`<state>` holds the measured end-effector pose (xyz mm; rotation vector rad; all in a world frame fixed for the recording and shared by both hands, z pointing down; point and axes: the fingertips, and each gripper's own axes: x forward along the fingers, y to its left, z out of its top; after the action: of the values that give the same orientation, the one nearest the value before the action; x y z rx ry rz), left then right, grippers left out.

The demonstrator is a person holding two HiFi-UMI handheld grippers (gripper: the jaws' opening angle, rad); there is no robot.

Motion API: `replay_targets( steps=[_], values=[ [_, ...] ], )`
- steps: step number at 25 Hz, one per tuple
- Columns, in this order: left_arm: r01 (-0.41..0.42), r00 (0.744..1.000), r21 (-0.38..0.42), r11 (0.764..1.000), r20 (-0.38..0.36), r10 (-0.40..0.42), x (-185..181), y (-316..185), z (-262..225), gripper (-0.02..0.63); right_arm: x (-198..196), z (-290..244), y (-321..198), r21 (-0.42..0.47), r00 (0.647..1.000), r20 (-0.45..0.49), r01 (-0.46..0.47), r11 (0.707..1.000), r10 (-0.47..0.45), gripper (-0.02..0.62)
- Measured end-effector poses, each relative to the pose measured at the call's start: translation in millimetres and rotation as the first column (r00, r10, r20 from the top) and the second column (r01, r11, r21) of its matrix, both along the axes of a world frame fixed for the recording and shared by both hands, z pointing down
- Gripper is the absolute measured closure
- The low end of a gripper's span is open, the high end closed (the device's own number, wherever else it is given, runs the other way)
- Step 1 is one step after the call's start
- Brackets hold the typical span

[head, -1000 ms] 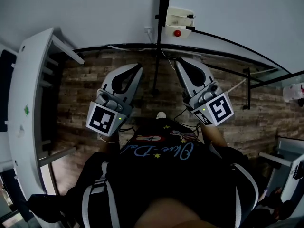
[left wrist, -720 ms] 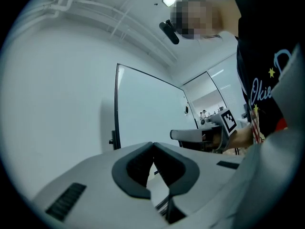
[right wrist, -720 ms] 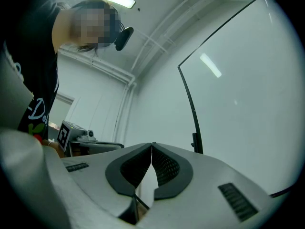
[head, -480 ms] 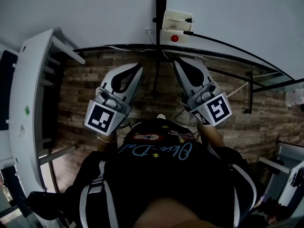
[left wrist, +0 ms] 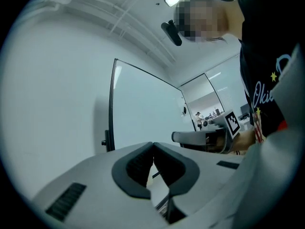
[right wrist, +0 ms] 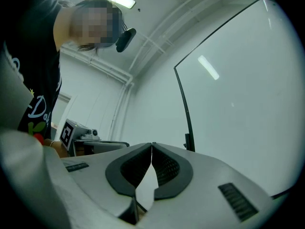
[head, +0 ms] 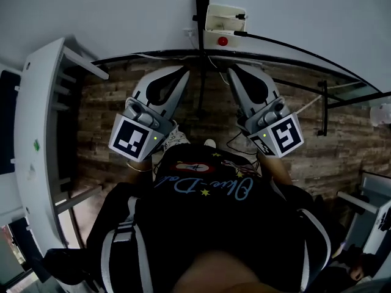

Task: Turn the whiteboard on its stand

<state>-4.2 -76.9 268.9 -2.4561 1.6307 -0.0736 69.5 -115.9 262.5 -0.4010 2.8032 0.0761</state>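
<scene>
The whiteboard (left wrist: 143, 113) is standing upright straight ahead, its white face spreading beyond both grippers and its black frame post (head: 201, 41) rising between them, with a small knob (left wrist: 104, 142) showing on that post. Nothing is touching it yet. The left gripper (head: 181, 73) is pointing at the board with its fingers (left wrist: 133, 168) pressed together and holding nothing, and the right gripper (head: 236, 72) beside it is doing the same, fingers (right wrist: 167, 168) meeting at the tips, empty. So this is looking like the approach, I'd say, with the turn itself not yet begun. Next, the fingers are going to need to open and take the frame edge, or else push on the panel off to one side of the pivot, so the board swings rather than the whole stand shifting. Below, the wooden floor (head: 104, 115) is showing, and a white box with a red button (head: 223, 23) is sitting beside the post.
</scene>
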Motion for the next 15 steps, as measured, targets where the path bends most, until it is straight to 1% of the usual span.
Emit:
replay_targets(
  steps=[7, 15],
  values=[
    [-0.092, 0.996, -0.006, 0.996, -0.021, 0.092, -10.2, -22.3, 6.2, 0.580, -16.1, 4.1, -12.0, -0.005, 0.998, -0.022, -0.063, 0.998, 0.063, 0.572],
    [-0.188, 0.982, -0.015, 0.982, -0.034, 0.187, -33.1, -56.0, 7.3, 0.580, -40.3, 7.7, -34.6, -0.024, 0.987, -0.044, -0.158, 0.987, 0.156, 0.574]
  ],
)
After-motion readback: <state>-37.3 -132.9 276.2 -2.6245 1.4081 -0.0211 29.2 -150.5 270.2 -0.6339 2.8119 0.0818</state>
